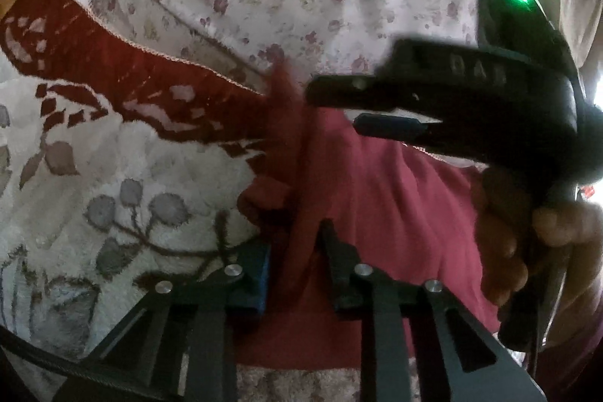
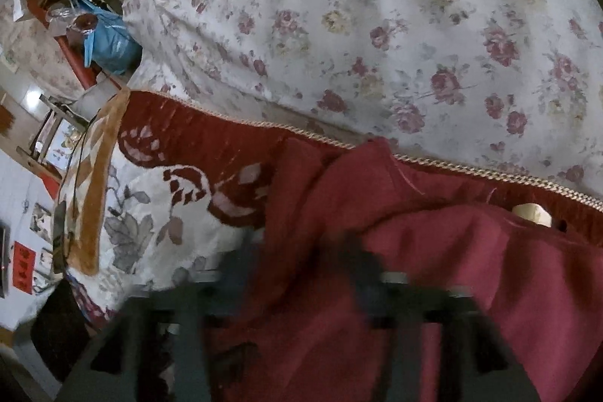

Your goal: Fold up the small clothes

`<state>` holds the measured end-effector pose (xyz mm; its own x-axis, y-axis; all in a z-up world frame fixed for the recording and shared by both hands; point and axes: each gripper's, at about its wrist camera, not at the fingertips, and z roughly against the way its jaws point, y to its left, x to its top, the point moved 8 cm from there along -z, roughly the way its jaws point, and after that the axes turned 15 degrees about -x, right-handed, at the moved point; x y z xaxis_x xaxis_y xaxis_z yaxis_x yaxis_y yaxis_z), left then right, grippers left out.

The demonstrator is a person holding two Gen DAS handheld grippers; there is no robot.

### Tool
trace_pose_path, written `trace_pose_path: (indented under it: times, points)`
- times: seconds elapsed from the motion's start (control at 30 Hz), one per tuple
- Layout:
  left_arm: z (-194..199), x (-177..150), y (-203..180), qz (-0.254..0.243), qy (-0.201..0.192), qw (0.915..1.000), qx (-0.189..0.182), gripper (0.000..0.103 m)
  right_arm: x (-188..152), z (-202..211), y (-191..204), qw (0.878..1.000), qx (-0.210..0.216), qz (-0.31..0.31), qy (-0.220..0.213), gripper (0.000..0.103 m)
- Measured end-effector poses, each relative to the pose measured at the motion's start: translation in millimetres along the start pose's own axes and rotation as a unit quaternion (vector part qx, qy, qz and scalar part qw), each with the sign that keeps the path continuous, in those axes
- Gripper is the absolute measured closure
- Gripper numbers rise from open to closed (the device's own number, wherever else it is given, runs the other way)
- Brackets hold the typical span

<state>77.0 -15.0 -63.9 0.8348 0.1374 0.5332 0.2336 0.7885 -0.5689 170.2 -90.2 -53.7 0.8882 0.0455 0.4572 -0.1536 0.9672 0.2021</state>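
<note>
A dark red garment (image 1: 377, 198) lies bunched on a cream and red patterned blanket (image 1: 113, 176). My left gripper (image 1: 297, 251) is shut on the red garment, with cloth pinched between its fingers (image 1: 339, 262). The right gripper (image 1: 380, 108) shows in the left wrist view at upper right, held by a hand (image 1: 527, 236), jaws nearly together over the cloth. In the right wrist view the right gripper (image 2: 297, 262) is blurred, with the red garment (image 2: 452, 270) filling the space between its fingers; it appears shut on it.
A white sheet with red flowers (image 2: 377, 25) covers the bed behind the blanket (image 2: 158, 213). A small cream object (image 2: 533, 211) lies by the blanket's braided edge. At left, off the bed, stand a blue bag (image 2: 113, 44) and room clutter.
</note>
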Motion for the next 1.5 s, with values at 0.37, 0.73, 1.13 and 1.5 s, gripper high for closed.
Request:
trace_pose_path:
  times: [0.37, 0.73, 1.13, 1.5]
  points:
    - [0.0, -2.6, 5.6, -0.006, 0.009, 0.9998, 0.014, 0.081, -1.3, -62.0, 39.4, 0.987, -0.1, 0.11, 0.054, 0.019]
    - [-6.0, -3.5, 11.7, -0.004, 0.018, 0.9995, 0.026, 0.077, -2.5, -41.9, 14.2, 0.994, -0.082, 0.075, 0.005, 0.078]
    - [-8.1, -11.3, 9.2, -0.011, 0.023, 0.9985, 0.049, 0.052, -4.8, -6.6, 0.0, 0.999, -0.034, 0.024, -0.012, 0.083]
    - [2.4, -11.6, -11.2, -0.011, 0.009, 0.9987, 0.048, 0.083, -9.4, 21.2, -12.5, 0.999, -0.024, 0.005, -0.022, 0.084]
